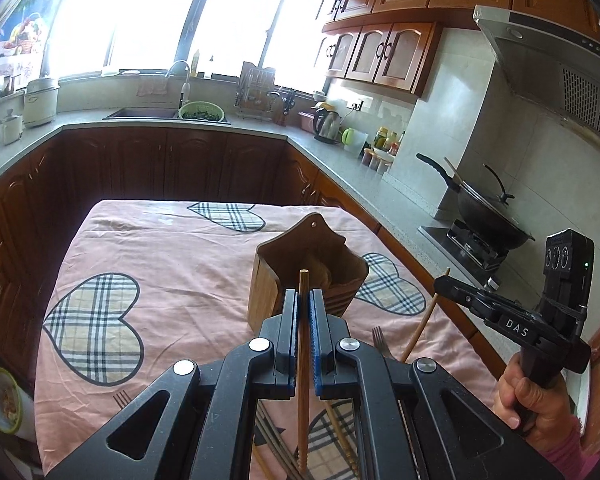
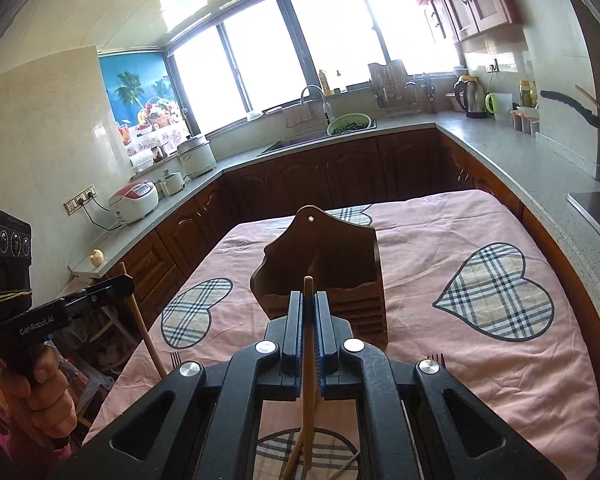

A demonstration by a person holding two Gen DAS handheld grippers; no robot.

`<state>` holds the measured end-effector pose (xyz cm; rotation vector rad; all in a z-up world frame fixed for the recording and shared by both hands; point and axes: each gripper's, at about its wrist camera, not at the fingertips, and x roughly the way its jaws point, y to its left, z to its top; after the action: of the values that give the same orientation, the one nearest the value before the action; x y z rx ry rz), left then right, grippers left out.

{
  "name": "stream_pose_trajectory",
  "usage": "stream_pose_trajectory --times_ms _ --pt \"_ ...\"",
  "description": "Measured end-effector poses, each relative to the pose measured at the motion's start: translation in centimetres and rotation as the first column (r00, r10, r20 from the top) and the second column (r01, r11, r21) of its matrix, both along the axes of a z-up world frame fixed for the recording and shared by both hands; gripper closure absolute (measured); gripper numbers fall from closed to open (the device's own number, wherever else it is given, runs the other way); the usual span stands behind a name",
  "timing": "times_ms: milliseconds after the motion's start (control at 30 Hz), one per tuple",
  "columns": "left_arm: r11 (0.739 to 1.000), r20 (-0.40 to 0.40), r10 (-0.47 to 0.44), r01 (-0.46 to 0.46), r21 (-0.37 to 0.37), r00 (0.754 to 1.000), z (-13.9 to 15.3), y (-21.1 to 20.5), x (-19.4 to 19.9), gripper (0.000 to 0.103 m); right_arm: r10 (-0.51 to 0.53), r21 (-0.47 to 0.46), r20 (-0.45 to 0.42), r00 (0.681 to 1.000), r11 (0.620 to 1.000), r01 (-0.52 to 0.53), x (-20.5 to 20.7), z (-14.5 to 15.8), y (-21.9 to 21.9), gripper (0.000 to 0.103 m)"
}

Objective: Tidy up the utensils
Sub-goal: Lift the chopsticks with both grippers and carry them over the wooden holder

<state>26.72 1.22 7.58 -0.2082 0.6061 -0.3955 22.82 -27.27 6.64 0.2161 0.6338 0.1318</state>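
Observation:
A wooden utensil holder point(image 1: 300, 268) stands upright on the pink cloth with plaid hearts point(image 1: 172, 264); it also shows in the right wrist view point(image 2: 324, 264). My left gripper point(image 1: 304, 300) is shut on a wooden chopstick point(image 1: 303, 380), its tip just short of the holder. My right gripper point(image 2: 309, 300) is shut on another wooden chopstick point(image 2: 309, 360), also just before the holder. The right gripper point(image 1: 444, 282) with its chopstick point(image 1: 420, 324) shows at the right of the left wrist view. The left gripper point(image 2: 124, 282) shows at the left of the right wrist view. More chopsticks point(image 1: 340, 432) and forks point(image 1: 380, 342) lie on the cloth below.
Grey counters point(image 1: 340, 152) wrap around the table. A wok point(image 1: 488, 208) sits on the stove at right. A sink point(image 1: 140, 113) with a green colander is at the back. A kettle point(image 2: 472, 96), jars and rice cookers point(image 2: 134, 200) line the counters.

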Motion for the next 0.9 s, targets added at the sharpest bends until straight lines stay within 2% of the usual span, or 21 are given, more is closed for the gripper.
stream_pose_trajectory --times_ms 333,600,767,900 --pt "0.998 0.116 0.054 -0.048 -0.051 0.992 2.9 0.9 1.1 0.1 -0.046 0.003 0.13 0.99 0.999 0.046 1.7 4.3 -1.5 0.098" --pt "0.991 0.229 0.126 -0.11 -0.081 0.965 5.1 0.4 3.9 0.1 -0.113 0.02 0.26 0.959 0.993 0.112 5.0 8.6 -3.2 0.098" --pt "0.984 0.279 0.175 -0.158 -0.082 0.944 4.3 -1.0 6.4 0.1 -0.14 0.032 0.286 0.948 0.99 0.137 8.2 9.6 -4.1 0.098" --pt "0.972 0.282 0.234 -0.219 -0.082 0.931 1.8 -2.3 8.9 0.1 -0.156 0.035 0.272 0.95 0.988 0.152 10.5 8.2 -4.7 0.098"
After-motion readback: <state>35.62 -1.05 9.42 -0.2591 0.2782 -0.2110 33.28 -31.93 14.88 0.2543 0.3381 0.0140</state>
